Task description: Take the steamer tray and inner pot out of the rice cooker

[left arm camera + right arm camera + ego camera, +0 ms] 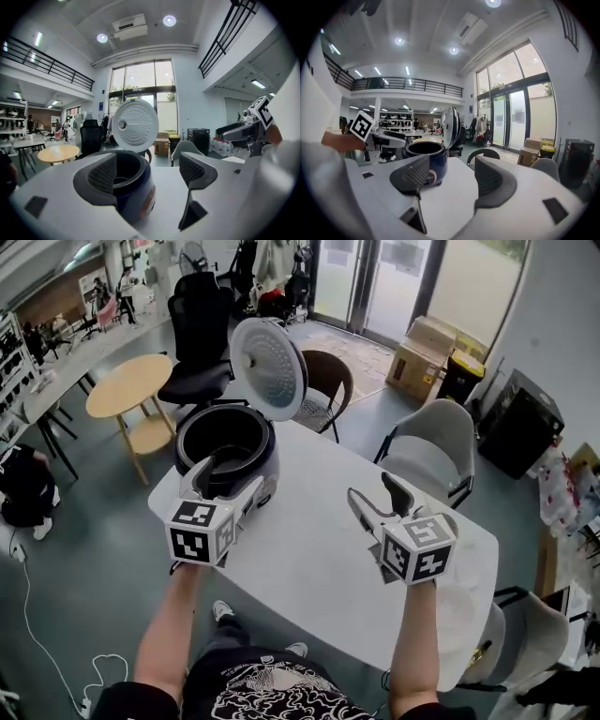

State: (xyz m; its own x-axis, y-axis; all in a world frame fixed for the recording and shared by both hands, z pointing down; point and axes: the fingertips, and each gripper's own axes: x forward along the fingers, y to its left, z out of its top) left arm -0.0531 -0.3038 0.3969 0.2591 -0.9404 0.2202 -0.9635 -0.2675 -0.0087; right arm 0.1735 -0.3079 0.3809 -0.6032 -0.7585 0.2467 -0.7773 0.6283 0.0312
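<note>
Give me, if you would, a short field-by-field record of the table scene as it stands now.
Rice cooker: dark body, near the far left corner of the white table
Lid: swung up, open
Cooker inside: dark; tray and pot cannot be told apart
Left gripper: open, nothing gripped, aimed at the cooker
Right gripper: open, nothing gripped, over bare table, apart from the cooker
Seating: grey chair and brown chair at the far side

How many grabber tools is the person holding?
2. The left tool is just in front of the open rice cooker; the right tool is over the white table. Neither is hidden.
</note>
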